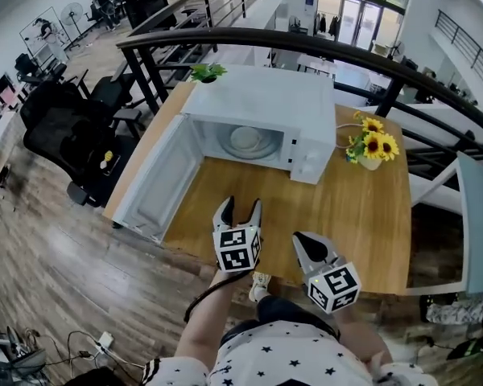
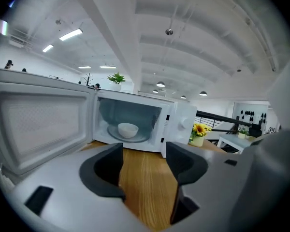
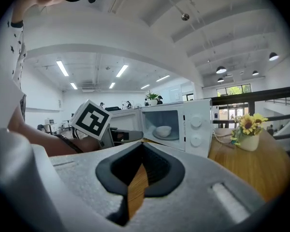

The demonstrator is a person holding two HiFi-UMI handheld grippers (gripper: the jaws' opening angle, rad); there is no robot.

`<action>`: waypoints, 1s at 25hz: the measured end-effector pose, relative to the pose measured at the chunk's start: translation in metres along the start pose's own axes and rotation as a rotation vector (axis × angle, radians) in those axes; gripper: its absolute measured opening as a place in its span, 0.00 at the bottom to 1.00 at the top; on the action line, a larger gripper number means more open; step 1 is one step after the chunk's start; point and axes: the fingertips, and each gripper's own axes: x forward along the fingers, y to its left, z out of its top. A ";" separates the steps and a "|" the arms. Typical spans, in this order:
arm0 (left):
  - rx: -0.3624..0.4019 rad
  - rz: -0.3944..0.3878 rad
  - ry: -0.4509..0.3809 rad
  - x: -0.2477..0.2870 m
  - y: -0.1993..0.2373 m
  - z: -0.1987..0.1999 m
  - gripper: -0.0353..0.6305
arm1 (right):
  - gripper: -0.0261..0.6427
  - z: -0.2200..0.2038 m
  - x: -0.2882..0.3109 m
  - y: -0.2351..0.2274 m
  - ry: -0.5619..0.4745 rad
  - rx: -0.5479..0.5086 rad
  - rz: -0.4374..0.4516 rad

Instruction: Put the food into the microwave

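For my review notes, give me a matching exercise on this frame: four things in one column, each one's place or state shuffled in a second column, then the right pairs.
Things:
1. white bowl
2. microwave door
3. sunflowers
4. right hand-held gripper

Places or states:
A. swung wide open
B. jaws together, nothing held
C. inside the microwave
D. on the table, beside the microwave

Right pairs: 1-C, 2-A, 3-D, 4-B
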 end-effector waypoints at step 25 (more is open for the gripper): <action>0.004 0.013 -0.090 -0.195 -0.068 -0.027 0.07 | 0.05 -0.007 -0.102 0.052 -0.076 -0.050 0.022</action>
